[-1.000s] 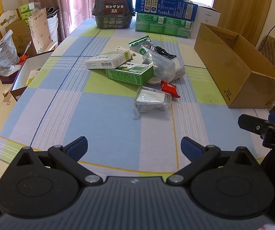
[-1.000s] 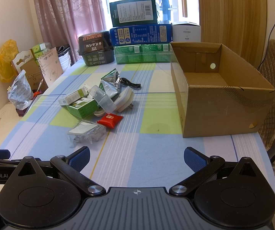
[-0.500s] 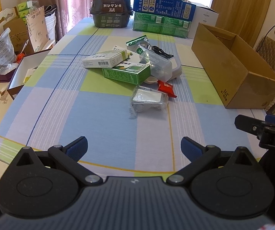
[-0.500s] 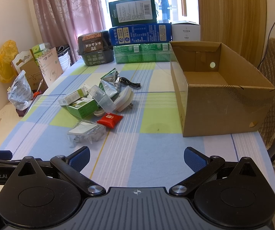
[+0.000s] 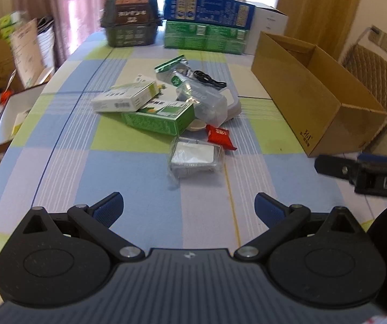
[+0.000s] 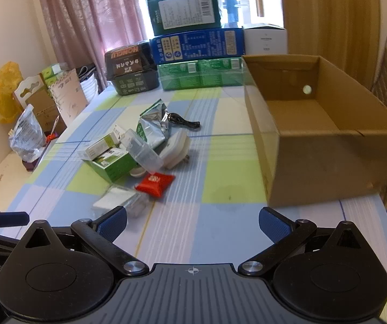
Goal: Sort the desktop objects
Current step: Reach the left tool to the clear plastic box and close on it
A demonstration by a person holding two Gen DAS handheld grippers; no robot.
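Both the left gripper point(image 5: 188, 205) and the right gripper point(image 6: 192, 220) are held wide and empty above the desk's near edge. The objects are heaped mid-desk, with the empty cardboard box point(image 6: 325, 140) along the right edge. The crinkly bagged white box point(image 5: 194, 156), nearest, could be pinched by its loose plastic only and slip out, and the neighbouring red packet point(image 6: 155, 183) could be nudged.

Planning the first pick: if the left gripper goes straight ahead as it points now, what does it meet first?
Probably the clear plastic packet, nearest item ahead of the open left gripper; depth is uncertain.
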